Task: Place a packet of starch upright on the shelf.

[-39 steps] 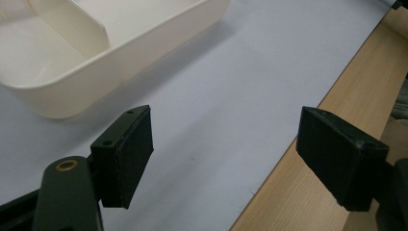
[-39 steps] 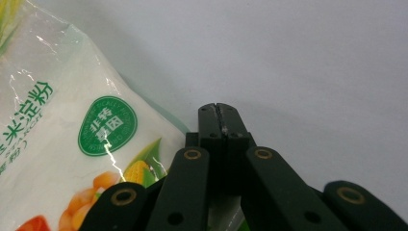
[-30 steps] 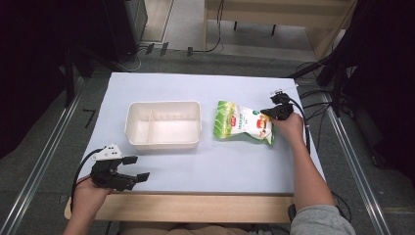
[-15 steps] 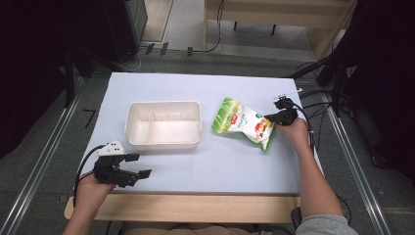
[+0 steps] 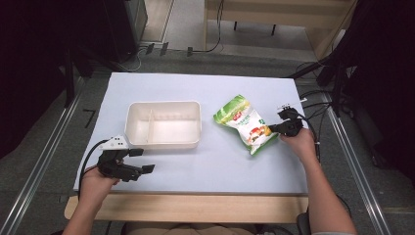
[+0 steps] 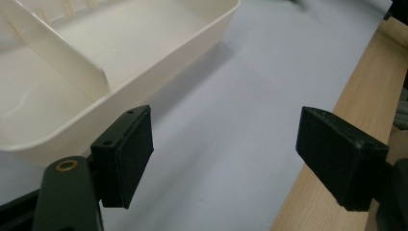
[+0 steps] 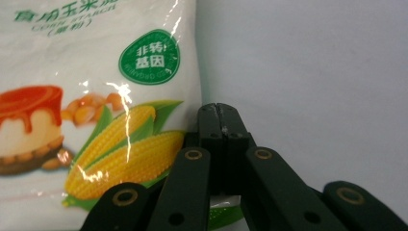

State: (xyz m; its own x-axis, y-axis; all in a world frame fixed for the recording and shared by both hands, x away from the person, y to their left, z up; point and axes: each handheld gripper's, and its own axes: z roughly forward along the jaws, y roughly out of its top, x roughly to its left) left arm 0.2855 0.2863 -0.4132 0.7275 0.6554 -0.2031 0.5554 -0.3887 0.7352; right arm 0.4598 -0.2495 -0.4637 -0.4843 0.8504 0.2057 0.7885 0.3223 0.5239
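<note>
A pale blue mat (image 5: 195, 93) covers the table, and on it sits a cream plastic tray (image 5: 164, 124) with a thin divider wall inside. To the right of the tray, a little apart from it, lies a bag of corn starch (image 5: 243, 123), green at the top, white below, printed with corn cobs and a pudding; it lies at a slant across the mat.

The right gripper (image 5: 274, 129) is at the bag's lower right edge, held in the person's right hand (image 5: 299, 142). In the right gripper view its jaws are pressed flat together, pinching the rim of the bag (image 7: 96, 96) near the printed corn; the bag spreads out to the left of the fingers (image 7: 210, 126).

The left gripper (image 5: 140, 160) hangs over the mat's near left corner, in front of the tray, jaws spread wide with nothing between them. Its view shows the tray's corner (image 6: 159, 62) just past the left pad (image 6: 127, 154) and the wooden table edge (image 6: 337, 144) beyond the other.
</note>
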